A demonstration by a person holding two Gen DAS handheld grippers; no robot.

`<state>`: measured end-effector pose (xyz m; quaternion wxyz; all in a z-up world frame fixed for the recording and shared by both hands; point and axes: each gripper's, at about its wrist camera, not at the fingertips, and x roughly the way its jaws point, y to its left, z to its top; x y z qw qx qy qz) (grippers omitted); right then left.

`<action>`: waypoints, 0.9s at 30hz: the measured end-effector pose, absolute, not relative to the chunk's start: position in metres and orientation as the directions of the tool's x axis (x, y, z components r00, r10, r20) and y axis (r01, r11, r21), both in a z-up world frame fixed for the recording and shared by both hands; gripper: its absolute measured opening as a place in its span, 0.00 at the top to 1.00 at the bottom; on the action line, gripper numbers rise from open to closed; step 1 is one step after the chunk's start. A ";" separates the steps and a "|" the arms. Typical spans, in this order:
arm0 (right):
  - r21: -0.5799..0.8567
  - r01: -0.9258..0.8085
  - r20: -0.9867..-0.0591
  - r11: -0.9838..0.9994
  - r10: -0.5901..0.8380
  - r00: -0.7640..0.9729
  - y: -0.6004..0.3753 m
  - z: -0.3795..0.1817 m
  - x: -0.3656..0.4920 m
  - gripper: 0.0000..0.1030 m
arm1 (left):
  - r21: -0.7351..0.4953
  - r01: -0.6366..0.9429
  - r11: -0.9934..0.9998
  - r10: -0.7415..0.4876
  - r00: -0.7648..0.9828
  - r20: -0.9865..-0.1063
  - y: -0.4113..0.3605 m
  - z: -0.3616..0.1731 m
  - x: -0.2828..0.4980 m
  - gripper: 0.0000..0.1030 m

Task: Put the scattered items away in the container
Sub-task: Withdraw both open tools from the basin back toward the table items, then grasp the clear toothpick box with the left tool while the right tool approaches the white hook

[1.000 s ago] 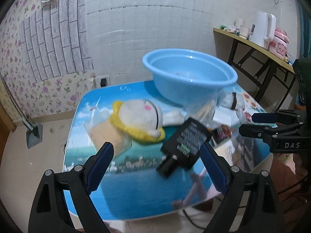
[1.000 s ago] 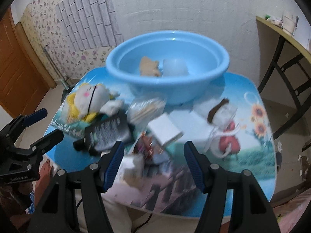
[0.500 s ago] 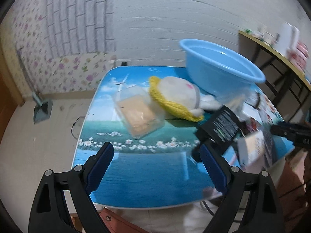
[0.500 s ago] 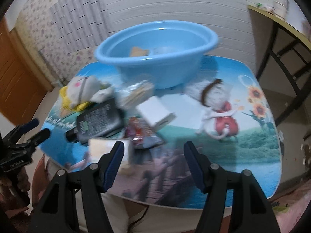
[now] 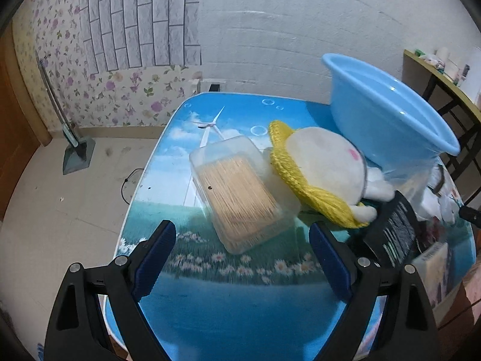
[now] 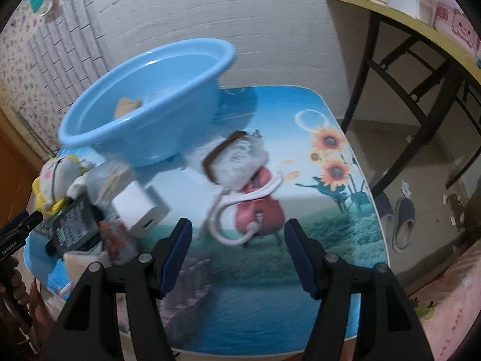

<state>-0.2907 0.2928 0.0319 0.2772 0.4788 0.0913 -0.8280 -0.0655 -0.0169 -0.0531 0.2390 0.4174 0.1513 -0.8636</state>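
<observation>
My left gripper (image 5: pixel 242 246) is open above the table's front edge, with a clear box of toothpicks (image 5: pixel 237 192) just beyond its fingers. A white plush with yellow knit trim (image 5: pixel 318 168) leans beside the box, and a black power adapter (image 5: pixel 396 234) lies to the right. The blue basin (image 5: pixel 387 120) stands behind them. My right gripper (image 6: pixel 237 237) is open and empty, facing a red and white looped item (image 6: pixel 258 210) and a white fluffy piece with a brown band (image 6: pixel 237 162). The basin (image 6: pixel 150 105) holds a tan item (image 6: pixel 127 105). A white charger block (image 6: pixel 141 207) and a snack packet (image 6: pixel 117 234) lie at the left.
The low table (image 6: pixel 330 114) has a printed landscape top. A dark-legged side table (image 6: pixel 421 45) with appliances stands to the right, with slippers (image 6: pixel 402 219) on the floor near it. A dustpan (image 5: pixel 75 150) leans by the floral wall at the left.
The left gripper swung left and down, from the black adapter to the toothpick box. The right gripper swung right, from the central clutter to the red and white item. Both stayed open.
</observation>
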 end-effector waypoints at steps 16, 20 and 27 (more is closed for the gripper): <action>0.079 0.555 -0.844 -0.828 -0.352 -0.406 0.271 0.004 -0.298 0.36 | -0.025 0.567 -0.823 -0.318 -0.498 -0.807 -0.027 -0.069 -0.096 0.12; 0.008 0.577 -0.824 -0.817 -0.332 -0.459 0.264 0.001 -0.291 0.36 | -0.014 0.575 -0.818 -0.328 -0.487 -0.810 -0.028 -0.072 -0.100 0.12; 0.007 0.620 -0.790 -0.785 -0.384 -0.478 0.266 0.001 -0.281 0.45 | -0.012 0.575 -0.818 -0.328 -0.484 -0.811 -0.030 -0.073 -0.102 0.16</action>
